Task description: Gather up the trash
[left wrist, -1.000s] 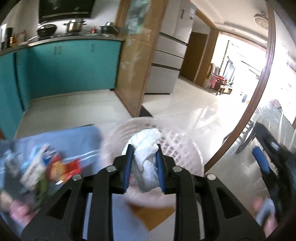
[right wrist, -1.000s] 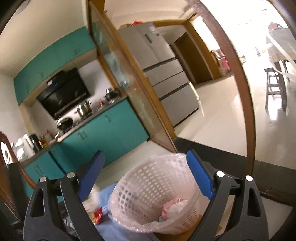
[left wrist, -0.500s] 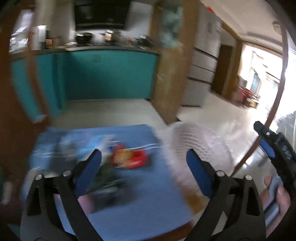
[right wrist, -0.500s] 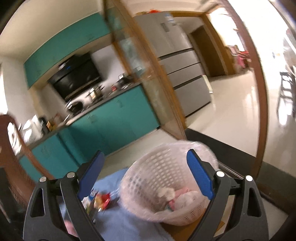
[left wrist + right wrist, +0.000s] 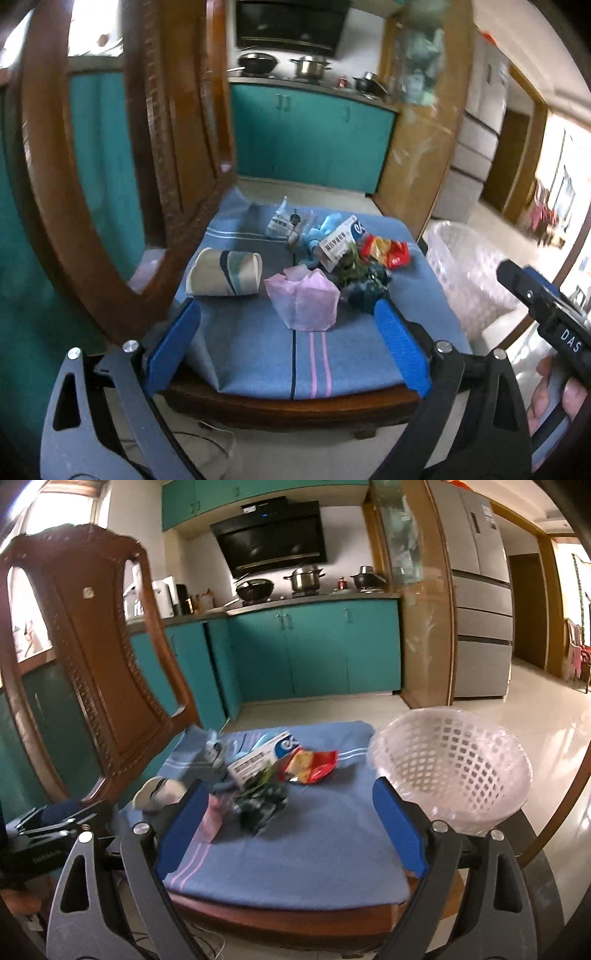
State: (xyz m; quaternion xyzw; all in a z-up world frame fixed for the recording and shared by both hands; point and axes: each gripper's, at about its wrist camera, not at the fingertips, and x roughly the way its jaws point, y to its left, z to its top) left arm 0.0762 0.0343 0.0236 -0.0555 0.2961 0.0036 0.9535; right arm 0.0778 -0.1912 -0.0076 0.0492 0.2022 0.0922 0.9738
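Trash lies on a blue cushion (image 5: 258, 354) on a wooden chair: a tipped paper cup (image 5: 223, 272), a pink bag (image 5: 304, 299), a white medicine box (image 5: 341, 242), a red snack wrapper (image 5: 389, 253), a dark crumpled wrapper (image 5: 365, 282), a blue wad (image 5: 317, 236) and a clear packet (image 5: 282, 223). My left gripper (image 5: 290, 350) is open and empty, just short of the pink bag. My right gripper (image 5: 291, 829) is open and empty above the cushion (image 5: 314, 849). A white lattice basket (image 5: 452, 768) with a clear liner stands to the cushion's right.
The chair's carved wooden back (image 5: 110, 184) rises at the left, close to my left gripper. The basket (image 5: 469, 273) shows at the right in the left wrist view. Teal kitchen cabinets (image 5: 314, 650) and a fridge (image 5: 480, 590) stand behind, across tiled floor.
My left gripper has let go of the white tissue over the basket, opened, and swung left to the trash pile. My right gripper stayed open and turned left and down toward the cushion.
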